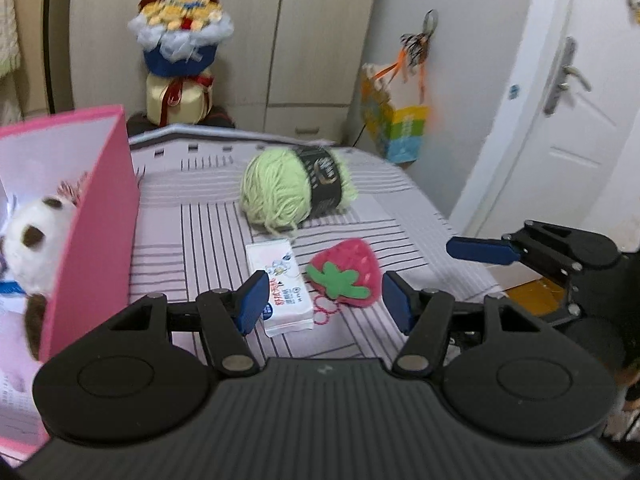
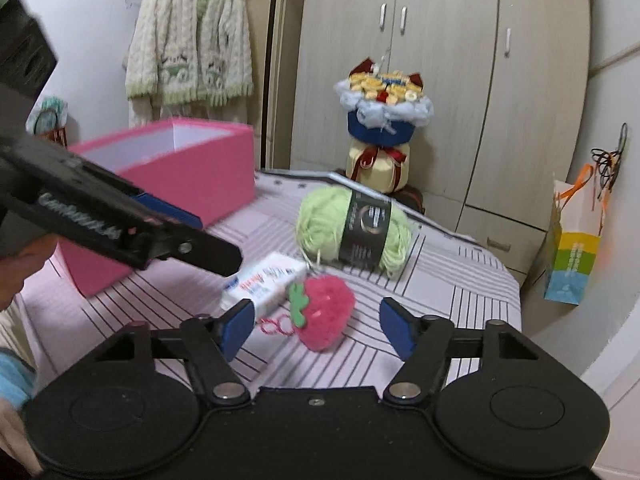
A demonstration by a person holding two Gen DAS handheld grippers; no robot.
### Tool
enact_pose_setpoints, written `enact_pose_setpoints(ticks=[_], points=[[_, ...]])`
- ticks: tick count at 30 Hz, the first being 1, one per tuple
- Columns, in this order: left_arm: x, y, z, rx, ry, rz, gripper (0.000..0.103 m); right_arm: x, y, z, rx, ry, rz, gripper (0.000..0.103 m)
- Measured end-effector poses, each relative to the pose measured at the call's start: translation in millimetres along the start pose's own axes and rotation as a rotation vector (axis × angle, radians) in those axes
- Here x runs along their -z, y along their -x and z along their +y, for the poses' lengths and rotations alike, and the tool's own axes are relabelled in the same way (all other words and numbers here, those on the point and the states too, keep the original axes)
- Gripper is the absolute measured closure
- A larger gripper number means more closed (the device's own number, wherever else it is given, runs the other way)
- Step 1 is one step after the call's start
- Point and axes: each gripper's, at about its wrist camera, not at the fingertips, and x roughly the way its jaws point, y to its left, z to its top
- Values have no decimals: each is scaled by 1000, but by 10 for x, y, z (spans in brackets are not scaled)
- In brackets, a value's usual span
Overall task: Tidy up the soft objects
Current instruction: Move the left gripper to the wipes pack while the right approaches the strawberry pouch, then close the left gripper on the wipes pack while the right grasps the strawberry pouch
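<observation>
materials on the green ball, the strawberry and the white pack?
Light green ball of yarn: fuzzy wound strands, likely wool or acrylic, glossy black paper band. Pink strawberry-shaped plush pouch: fluffy pile, flat green felt-like leaf. White printed tissue pack: smooth, slightly shiny plastic film, probably.

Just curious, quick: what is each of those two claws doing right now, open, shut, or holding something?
Left gripper: open, holding nothing.
Right gripper: open, holding nothing.
</observation>
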Motion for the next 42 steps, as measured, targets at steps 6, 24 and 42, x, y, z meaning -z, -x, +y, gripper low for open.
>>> enact_pose_setpoints(ticks=[6, 24, 42], points=[[27, -392, 94, -72, 13, 38, 43, 54, -353, -26, -18, 49, 46, 39], [59, -864, 124, -179, -23, 81, 51, 137, -659, -400, -49, -164, 65, 62], [238, -691, 63, -199, -19, 4, 64, 398, -351, -154, 29, -462, -9, 68]])
